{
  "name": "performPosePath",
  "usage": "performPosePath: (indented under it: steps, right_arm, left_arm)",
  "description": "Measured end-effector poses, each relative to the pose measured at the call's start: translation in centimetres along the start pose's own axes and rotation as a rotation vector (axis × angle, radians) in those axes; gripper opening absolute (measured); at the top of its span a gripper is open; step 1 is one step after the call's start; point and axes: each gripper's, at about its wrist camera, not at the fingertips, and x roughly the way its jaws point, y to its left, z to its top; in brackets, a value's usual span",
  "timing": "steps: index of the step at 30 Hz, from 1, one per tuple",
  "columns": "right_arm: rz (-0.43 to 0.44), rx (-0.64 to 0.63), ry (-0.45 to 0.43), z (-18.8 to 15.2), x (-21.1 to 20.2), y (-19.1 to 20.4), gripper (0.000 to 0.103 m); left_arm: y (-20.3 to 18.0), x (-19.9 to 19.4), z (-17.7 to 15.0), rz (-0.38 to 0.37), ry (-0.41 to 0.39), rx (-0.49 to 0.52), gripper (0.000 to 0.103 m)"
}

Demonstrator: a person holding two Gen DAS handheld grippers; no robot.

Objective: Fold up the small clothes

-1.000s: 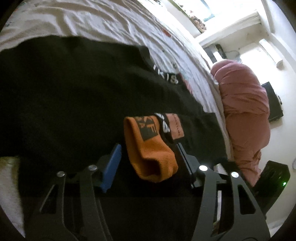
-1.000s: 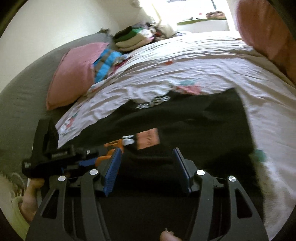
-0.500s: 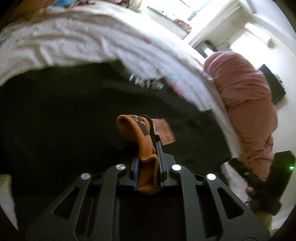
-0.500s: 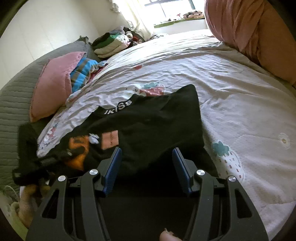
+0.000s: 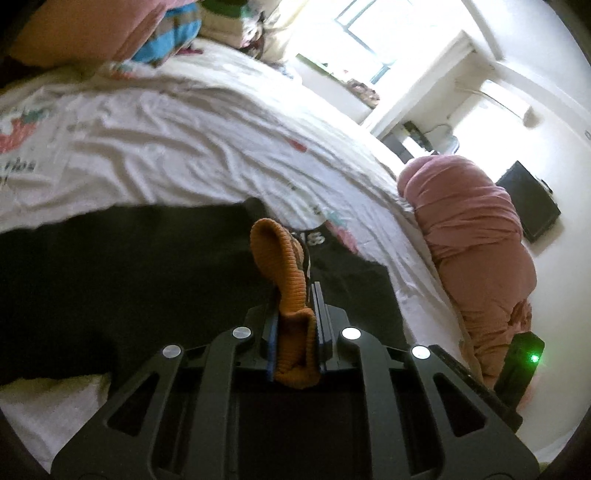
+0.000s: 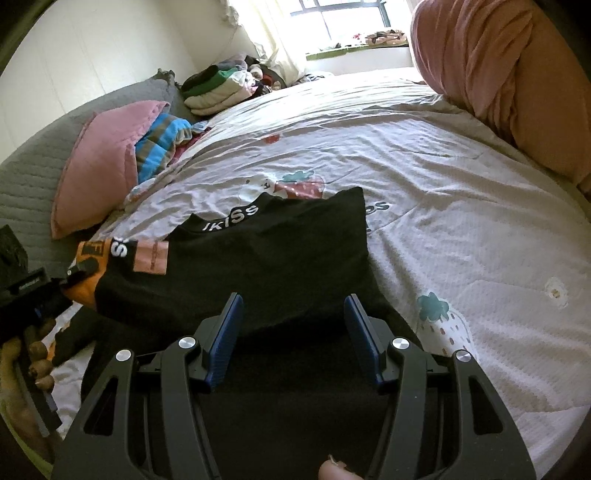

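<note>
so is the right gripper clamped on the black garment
No, the right gripper stands open, its blue pads apart above the black garment on the bed.

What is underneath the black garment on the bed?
The black garment lies on the white strawberry-print bedsheet, which shows all around it. The left gripper pinches its orange cuff. Anything beneath the cloth itself is covered.

Sunlit window (image 6: 343,18) behind a bed (image 6: 461,221) — white walls.
</note>
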Motion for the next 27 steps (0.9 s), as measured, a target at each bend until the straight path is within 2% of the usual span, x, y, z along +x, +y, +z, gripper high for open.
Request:
performPosePath:
  steps: [6, 12, 16, 21, 24, 26, 27]
  right_arm:
    - [-0.049, -0.026, 0.01, 0.2, 1.0, 0.2, 0.055]
    - [-0.092, -0.044, 0.039, 0.6, 3.1, -0.2, 0.055]
    - [-0.129, -0.004, 0.105, 1.3, 5.8, -2.1, 0.055]
    - [-0.13, 0.008, 0.125, 2.0, 7.4, -2.9, 0.055]
    - [-0.125, 0.021, 0.141, 2.4, 8.2, -3.4, 0.055]
    - [-0.108, 0.03, 0.15, 2.6, 8.6, -3.7, 0.042]
    - [-0.108, 0.029, 0.155, 2.7, 8.8, -3.7, 0.026]
  left_arm:
    - [1.0, 1.0, -0.7, 0.043, 0.057, -0.005, 0.009]
    - [1.9, 0.9, -0.9, 0.067, 0.062, -0.018, 0.011]
    - [2.2, 0.3, -0.8, 0.104, 0.039, -0.012, 0.013]
    - [2.8, -0.9, -0.3, 0.214, -0.025, 0.022, 0.013]
    - [2.8, -1.0, -0.2, 0.212, -0.026, 0.029, 0.013]
    - [2.2, -0.6, -0.4, 0.199, -0.008, 0.051, 0.013]
    - [1.8, -0.2, -0.7, 0.189, 0.011, 0.067, 0.013]
